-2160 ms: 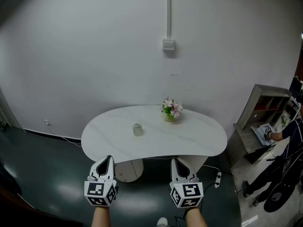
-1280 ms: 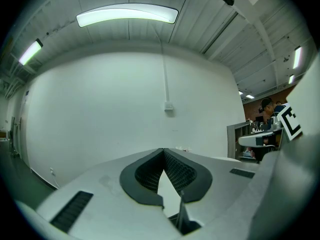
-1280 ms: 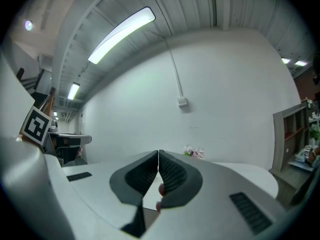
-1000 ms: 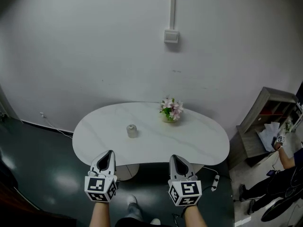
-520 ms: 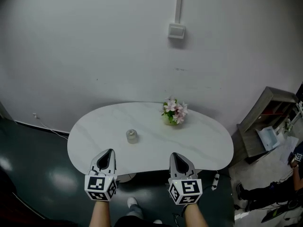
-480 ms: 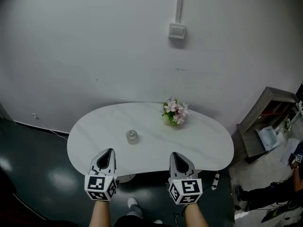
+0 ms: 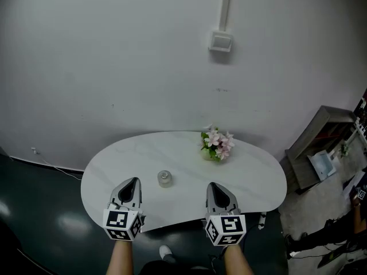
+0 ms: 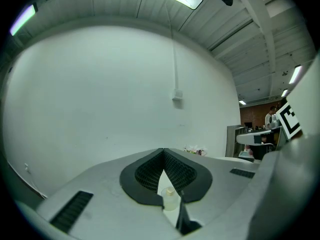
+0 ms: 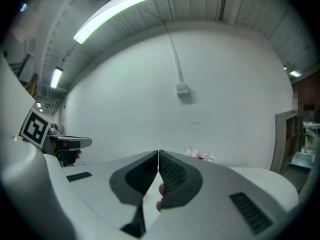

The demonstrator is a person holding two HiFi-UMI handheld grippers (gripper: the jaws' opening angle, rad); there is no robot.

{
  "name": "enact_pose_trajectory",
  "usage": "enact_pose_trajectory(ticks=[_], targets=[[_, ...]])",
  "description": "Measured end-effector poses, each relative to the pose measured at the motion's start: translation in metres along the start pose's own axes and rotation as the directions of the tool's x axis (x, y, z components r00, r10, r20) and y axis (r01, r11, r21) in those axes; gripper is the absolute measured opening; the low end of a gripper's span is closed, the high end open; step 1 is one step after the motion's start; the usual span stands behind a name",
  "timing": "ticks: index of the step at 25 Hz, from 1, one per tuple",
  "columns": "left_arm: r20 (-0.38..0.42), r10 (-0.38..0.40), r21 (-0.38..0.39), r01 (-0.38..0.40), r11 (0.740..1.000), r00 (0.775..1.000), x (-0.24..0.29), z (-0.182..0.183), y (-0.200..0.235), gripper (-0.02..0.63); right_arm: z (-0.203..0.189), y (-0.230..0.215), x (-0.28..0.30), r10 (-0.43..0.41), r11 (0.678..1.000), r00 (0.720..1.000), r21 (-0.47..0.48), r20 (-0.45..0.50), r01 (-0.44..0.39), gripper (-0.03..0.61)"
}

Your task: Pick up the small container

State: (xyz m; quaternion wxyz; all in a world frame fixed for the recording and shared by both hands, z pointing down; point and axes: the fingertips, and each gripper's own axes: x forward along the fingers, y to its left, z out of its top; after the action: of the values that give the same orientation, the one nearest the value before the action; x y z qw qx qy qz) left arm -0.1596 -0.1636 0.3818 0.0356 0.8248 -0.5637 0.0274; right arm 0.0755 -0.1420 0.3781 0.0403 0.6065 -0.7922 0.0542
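Note:
The small container [image 7: 165,179], a clear little jar with a pale lid, stands on the white oval table [image 7: 252,176], left of its middle. My left gripper [image 7: 129,183] hovers over the table's near edge, just left of the jar and short of it, jaws shut and empty. In the left gripper view the jar [image 8: 170,200] shows low in the slit under the shut left gripper [image 8: 163,151]. My right gripper [image 7: 215,187] hangs over the near edge to the jar's right. The right gripper [image 9: 158,154] has its pads meeting, nothing held.
A small pot of pink flowers [image 7: 218,145] stands at the table's back, also seen as flowers [image 9: 201,155] beyond the right jaws. A switch box [image 7: 221,41] hangs on the white wall. A grey shelf unit [image 7: 321,136] and a person [image 7: 358,211] are at the right.
Both grippers have come forward from the floor in front of the table to over its near edge. The jar now lies between them and closer. Jaws stayed shut.

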Motion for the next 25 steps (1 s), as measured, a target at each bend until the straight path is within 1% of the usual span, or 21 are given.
enact_pose_trajectory(ticks=[5,12,16,20,25], targets=[[-0.002,-0.041,-0.003,0.041,0.999,0.999,0.015,-0.001,0.012,0.011,0.002,0.007,0.011,-0.033,0.999,0.999,-0.003,0.003,0.033,0.066],[0.004,-0.082,-0.01,0.082,0.997,0.997,0.023,-0.002,0.016,0.011,0.004,0.011,0.013,-0.068,0.998,0.998,-0.015,0.003,0.069,0.066],[0.013,-0.087,-0.021,0.087,0.996,0.996,0.025,-0.003,0.017,0.011,0.005,0.012,0.013,-0.076,0.997,0.997,-0.025,0.007,0.076,0.066],[0.018,-0.093,-0.012,0.093,0.996,0.995,0.03,-0.004,0.015,0.011,0.005,0.008,0.016,-0.077,0.997,0.997,-0.016,0.017,0.077,0.066],[0.018,-0.077,-0.009,0.077,0.997,0.997,0.04,-0.004,0.02,0.011,0.002,0.005,0.032,-0.063,0.998,0.998,-0.025,0.008,0.063,0.066]])
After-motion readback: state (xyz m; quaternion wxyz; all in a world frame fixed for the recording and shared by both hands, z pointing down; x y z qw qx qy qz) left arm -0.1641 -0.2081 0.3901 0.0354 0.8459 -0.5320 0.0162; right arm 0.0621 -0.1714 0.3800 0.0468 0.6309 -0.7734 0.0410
